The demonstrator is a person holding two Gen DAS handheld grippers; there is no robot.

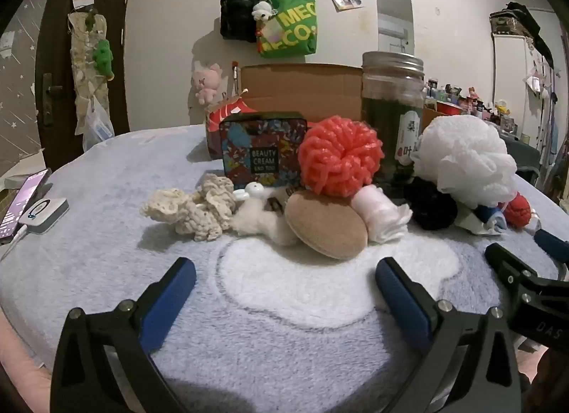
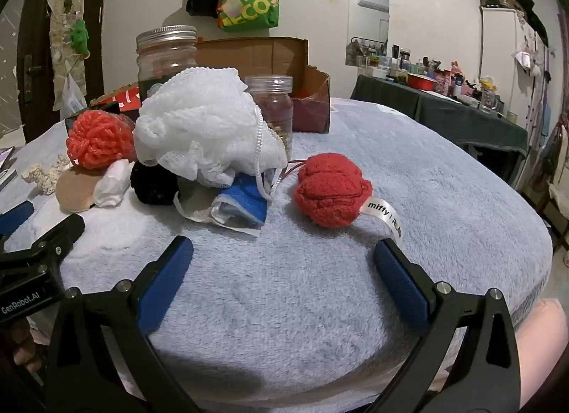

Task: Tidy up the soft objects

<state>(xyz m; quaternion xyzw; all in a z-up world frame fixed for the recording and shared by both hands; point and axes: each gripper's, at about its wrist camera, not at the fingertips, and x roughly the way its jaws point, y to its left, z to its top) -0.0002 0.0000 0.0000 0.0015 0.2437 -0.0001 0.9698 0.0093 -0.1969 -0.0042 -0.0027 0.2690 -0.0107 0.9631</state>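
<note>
Desk covered by a pale blue fleecy blanket (image 1: 106, 199) with a white cloud-shaped patch (image 1: 320, 270) – deep, matted pile.

Soft things heaped in a row across the middle of the desk:
- cream knobbly crocheted piece (image 1: 193, 208), lumpy and open-holed, at the left end
- white fluffy tuft (image 1: 259, 221) touching it
- tan round flat felt-like puff (image 1: 327, 226), tilted, leaning on the pile
- coral-red chunky mesh ball (image 1: 341, 157), looped ridges, sitting behind the puff
- pale pink satiny rolled cloth (image 1: 380, 213), gathered at one end
- black fuzzy ball (image 1: 432, 206), beside the pink roll
- large white netted bath pouf (image 2: 202, 128), ruffled, with a white cord hanging – resting on the black ball and on a blue-and-white folded cloth (image 2: 242, 205)
- red knitted rounded plush (image 2: 330, 194) with a white ribbon tag, just apart on the right end

Behind the heap, hard things: dark floral tin box (image 1: 263, 149), tall glass jar with metal lid (image 1: 393, 117) holding dark green matter, smaller clear jar (image 2: 272, 107), open brown cardboard box (image 1: 302, 89). These stand close against the back of the pile.

Phone (image 1: 21, 203) and white charger (image 1: 44, 215) at the far left edge.

Left gripper (image 1: 284, 278): fingers wide, nothing between them, short of the tan puff.
Right gripper (image 2: 284, 256): fingers wide, empty, short of the red plush and blue cloth.
</note>
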